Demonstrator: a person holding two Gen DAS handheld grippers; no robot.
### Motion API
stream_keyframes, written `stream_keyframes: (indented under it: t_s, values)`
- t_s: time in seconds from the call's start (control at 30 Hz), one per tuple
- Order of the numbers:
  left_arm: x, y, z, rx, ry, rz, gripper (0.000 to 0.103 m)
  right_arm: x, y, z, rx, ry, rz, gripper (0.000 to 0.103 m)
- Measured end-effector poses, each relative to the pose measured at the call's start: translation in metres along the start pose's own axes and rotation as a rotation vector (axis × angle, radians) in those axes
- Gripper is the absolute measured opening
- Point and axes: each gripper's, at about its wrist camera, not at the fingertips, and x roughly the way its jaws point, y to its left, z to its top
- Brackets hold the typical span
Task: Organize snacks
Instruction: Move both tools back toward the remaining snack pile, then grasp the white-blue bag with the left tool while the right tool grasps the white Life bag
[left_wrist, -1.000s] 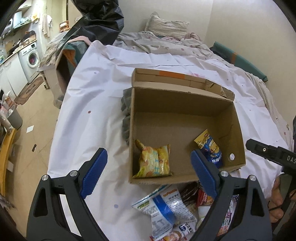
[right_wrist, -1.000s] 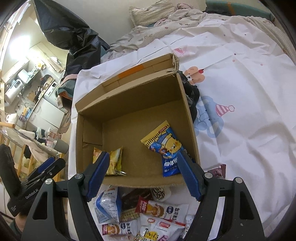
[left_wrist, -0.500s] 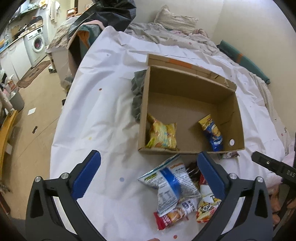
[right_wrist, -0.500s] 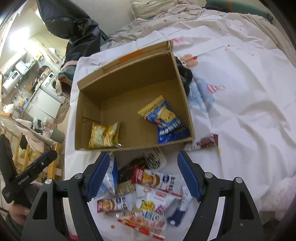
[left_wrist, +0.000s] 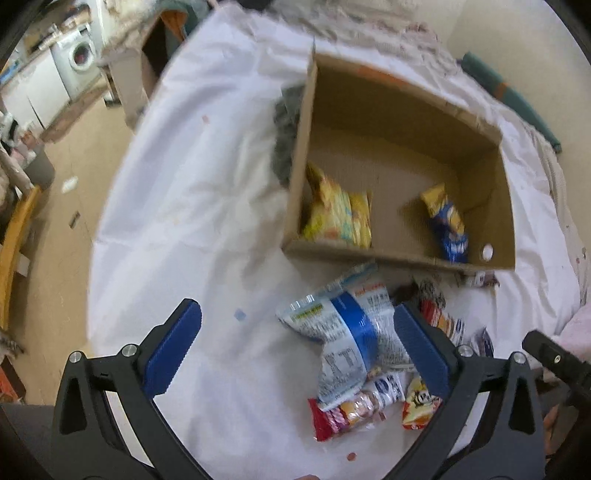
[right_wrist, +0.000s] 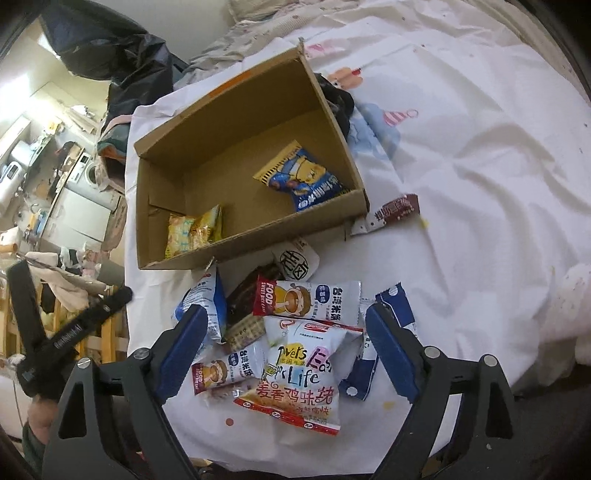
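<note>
A bed covered with a white printed sheet (right_wrist: 480, 155) fills both views; a washing machine (left_wrist: 79, 55) stands at the upper left of the left wrist view, which is motion-blurred. An open cardboard box (right_wrist: 207, 122) sits on the sheet in the upper centre of the right wrist view and upper right of the left wrist view (left_wrist: 406, 99). Inside it lie two packets: a yellow snack bag (right_wrist: 194, 232) against the near-left wall, and a blue-and-yellow snack packet (right_wrist: 303, 177) toward the right wall, apart from each other. A dark garment (right_wrist: 340, 99) lies against the box's outer right side.

Below the box's near wall, loose snacks are heaped on the sheet. A white packet with red lower band (right_wrist: 299, 376) lies at lower centre, overlapping a red-and-white rice-cracker packet (right_wrist: 306, 299) above it. A blue-and-white bag (left_wrist: 343, 328) lies at the heap's left edge, and a brown wrapper (right_wrist: 391, 212) lies alone just beside the box's near-right corner.

The right gripper (right_wrist: 284, 350) hangs above the heap, its blue-padded jaws spread wide, nothing between them. The left gripper (left_wrist: 295, 343) also stands wide apart and unloaded, its right pad (left_wrist: 421, 350) over the blue-and-white bag; contact cannot be judged.
</note>
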Motion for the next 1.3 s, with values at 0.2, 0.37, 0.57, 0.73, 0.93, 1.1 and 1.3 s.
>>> stream_keyframes:
  t_s: [0.2,0.37,0.57,0.73,0.93,1.1,1.3]
  values:
    - [0.053,-0.021,0.004,-0.118,0.170,-0.052,0.103,0.005,0.001,0.001,-0.008,0.005,-0.020,0.090]
    - [0.095,-0.033,-0.001,-0.142,0.303,0.002,0.103,0.003,-0.005,0.000,0.005,0.000,-0.028,0.090]
    - [0.094,-0.039,-0.010,-0.111,0.295,-0.012,0.074,0.005,-0.010,0.002,0.027,0.020,-0.003,0.090]
    - [0.068,-0.047,-0.012,-0.028,0.271,-0.029,0.062,0.012,-0.009,0.001,0.049,0.057,0.026,0.090]
    - [0.014,-0.047,-0.020,0.097,0.206,0.001,0.061,0.027,-0.005,-0.009,0.052,0.160,0.003,0.090]
    - [-0.036,-0.030,-0.029,0.159,0.110,-0.002,0.063,0.059,-0.008,-0.029,0.107,0.310,-0.004,0.090]
    - [-0.035,-0.020,-0.033,0.205,0.052,0.027,0.061,0.085,-0.001,-0.037,0.115,0.365,-0.071,0.090]
